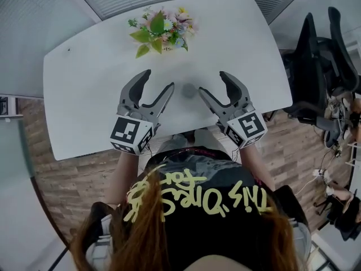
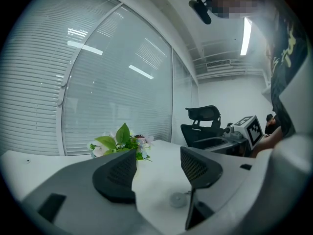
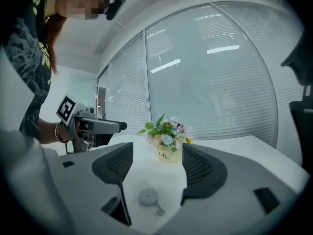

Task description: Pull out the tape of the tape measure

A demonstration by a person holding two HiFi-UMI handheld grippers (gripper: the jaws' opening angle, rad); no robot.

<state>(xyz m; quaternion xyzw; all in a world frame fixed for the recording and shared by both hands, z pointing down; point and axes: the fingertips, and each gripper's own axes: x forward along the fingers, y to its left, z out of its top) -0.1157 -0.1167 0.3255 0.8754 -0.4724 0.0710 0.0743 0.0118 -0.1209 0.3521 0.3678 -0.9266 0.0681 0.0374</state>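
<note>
**Both grippers wide open, tape measure lying between their tips**

Nearest the head camera are the person's hair and a black shirt with yellow lettering. Just beyond, at the near edge of the white tabletop, the left gripper and the right gripper sit side by side, their tips angled toward each other. Each has its jaws spread wide, with nothing between the pads.

The tape measure, a small round grey case, lies flat on the tabletop between the two grippers' tips and touches neither. The right gripper view shows it low between that gripper's jaws, with a small ring lying on the tabletop just beside it.

Further on, near the far edge, stands a pot of flowers. Past the right edge of the tabletop are black office chairs.
</note>
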